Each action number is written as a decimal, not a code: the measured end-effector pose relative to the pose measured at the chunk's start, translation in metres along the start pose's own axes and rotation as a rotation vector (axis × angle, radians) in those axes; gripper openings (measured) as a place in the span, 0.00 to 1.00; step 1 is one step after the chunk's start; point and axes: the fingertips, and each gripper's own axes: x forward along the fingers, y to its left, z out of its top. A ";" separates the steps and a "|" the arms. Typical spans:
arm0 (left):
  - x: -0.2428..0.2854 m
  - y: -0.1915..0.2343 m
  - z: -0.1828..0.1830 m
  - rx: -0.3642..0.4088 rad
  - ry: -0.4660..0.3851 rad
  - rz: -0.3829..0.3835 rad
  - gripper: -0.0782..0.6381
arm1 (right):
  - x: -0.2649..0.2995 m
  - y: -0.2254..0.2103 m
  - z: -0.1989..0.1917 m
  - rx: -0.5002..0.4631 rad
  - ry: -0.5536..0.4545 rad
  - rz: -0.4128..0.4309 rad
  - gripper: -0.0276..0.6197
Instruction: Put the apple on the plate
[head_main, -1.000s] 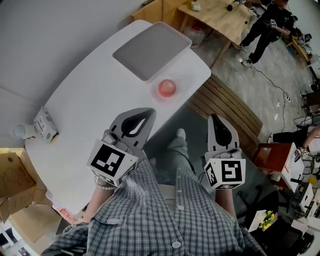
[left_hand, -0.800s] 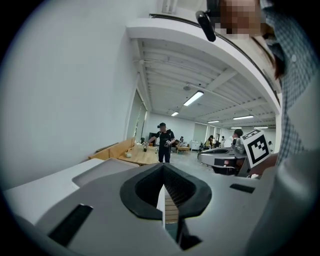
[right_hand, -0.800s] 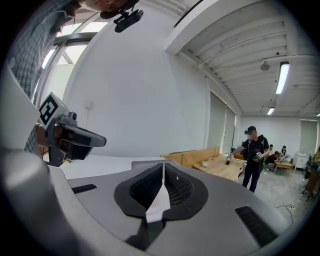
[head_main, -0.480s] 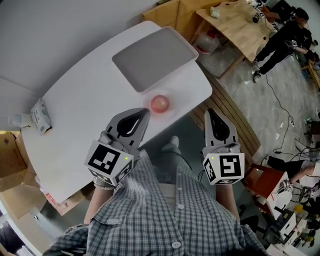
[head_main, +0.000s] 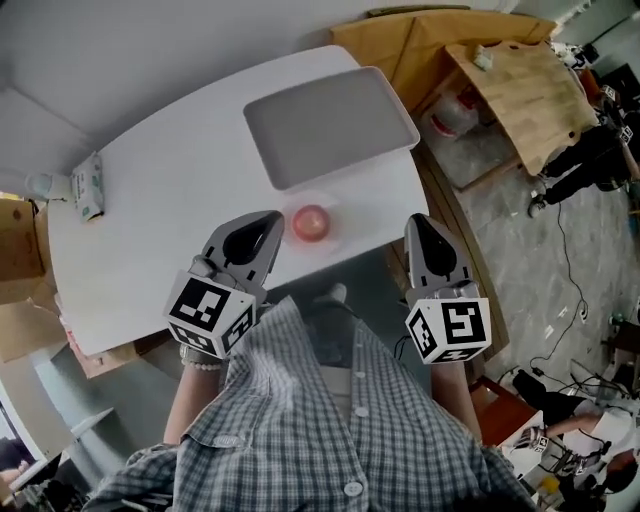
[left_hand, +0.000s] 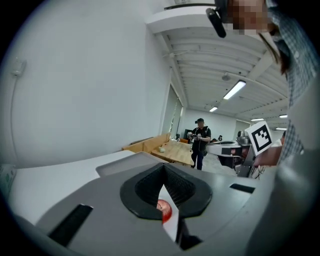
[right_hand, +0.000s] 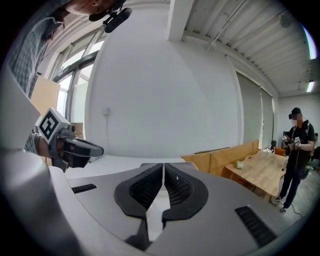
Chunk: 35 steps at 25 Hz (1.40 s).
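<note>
A red apple (head_main: 311, 222) rests on a pale round disc near the front edge of the white table (head_main: 170, 230). Just behind it lies a grey rectangular tray (head_main: 330, 125), with nothing on it. My left gripper (head_main: 270, 220) hovers just left of the apple, shut and holding nothing. In the left gripper view the apple (left_hand: 164, 210) shows through the slit below the closed left gripper (left_hand: 162, 186). My right gripper (head_main: 424, 222) is shut too, off the table's right corner and apart from the apple. The right gripper view shows its closed tips (right_hand: 163, 167) and the left gripper (right_hand: 70, 146).
A small carton (head_main: 88, 186) stands at the table's left end. Wooden tables (head_main: 500, 80) and a red bin (head_main: 455, 113) lie beyond the right end. Cardboard boxes (head_main: 15, 250) sit at the left. A person (head_main: 590, 160) stands at the far right.
The head view has swung, so the table sits more level. Both grippers have come nearer the table; the left tip is now beside the apple. Both stay shut.
</note>
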 end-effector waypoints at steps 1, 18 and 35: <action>0.000 0.003 -0.004 -0.005 0.012 0.016 0.12 | 0.004 -0.001 -0.001 -0.003 0.003 0.016 0.09; 0.011 0.026 -0.051 -0.163 0.133 0.141 0.12 | 0.050 0.001 -0.051 0.037 0.181 0.207 0.09; 0.034 0.073 -0.122 -0.333 0.335 0.154 0.12 | 0.111 0.028 -0.125 0.075 0.407 0.220 0.09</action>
